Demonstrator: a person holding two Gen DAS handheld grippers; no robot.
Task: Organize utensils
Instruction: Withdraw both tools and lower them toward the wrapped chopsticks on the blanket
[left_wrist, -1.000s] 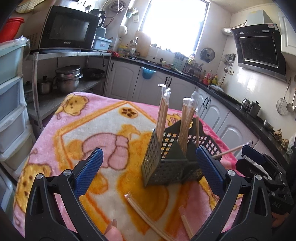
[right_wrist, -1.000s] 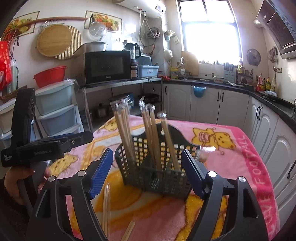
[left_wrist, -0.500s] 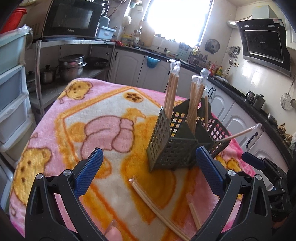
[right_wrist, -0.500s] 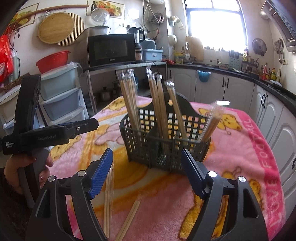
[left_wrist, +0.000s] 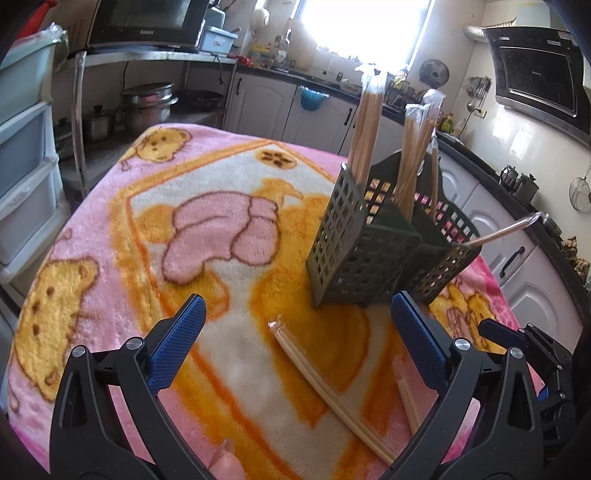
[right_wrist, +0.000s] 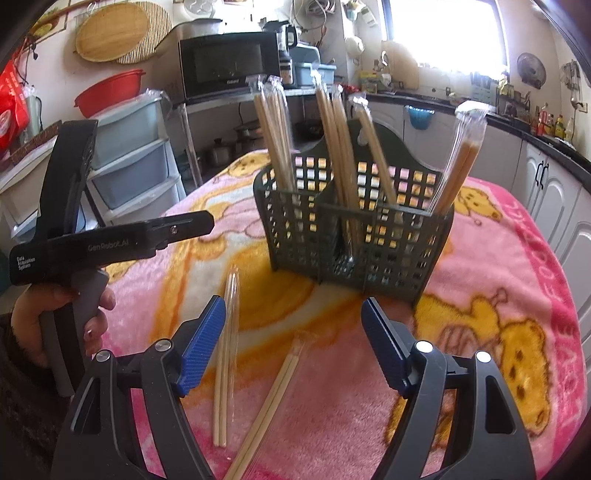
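Observation:
A dark green slotted utensil basket (left_wrist: 373, 251) (right_wrist: 354, 236) stands on the pink blanket and holds several wrapped chopstick pairs upright (right_wrist: 273, 129). Two wrapped chopstick pairs lie flat in front of it: one (left_wrist: 325, 391) (right_wrist: 227, 350) between my left gripper's fingers, the other (left_wrist: 408, 402) (right_wrist: 273, 398) to its right. My left gripper (left_wrist: 295, 339) is open and empty above the lying pair. My right gripper (right_wrist: 293, 343) is open and empty, just above the lying pairs. The left gripper's body also shows in the right wrist view (right_wrist: 110, 240).
The pink and orange bear blanket (left_wrist: 184, 229) covers the table. Plastic drawers (right_wrist: 133, 166) and a shelf with a microwave (right_wrist: 229, 66) stand to the left. White kitchen cabinets (left_wrist: 273, 107) run behind and to the right of the table.
Both grippers have drawn back and tipped downward, so the basket sits farther off and the lying chopstick pairs show more fully. Both stay open.

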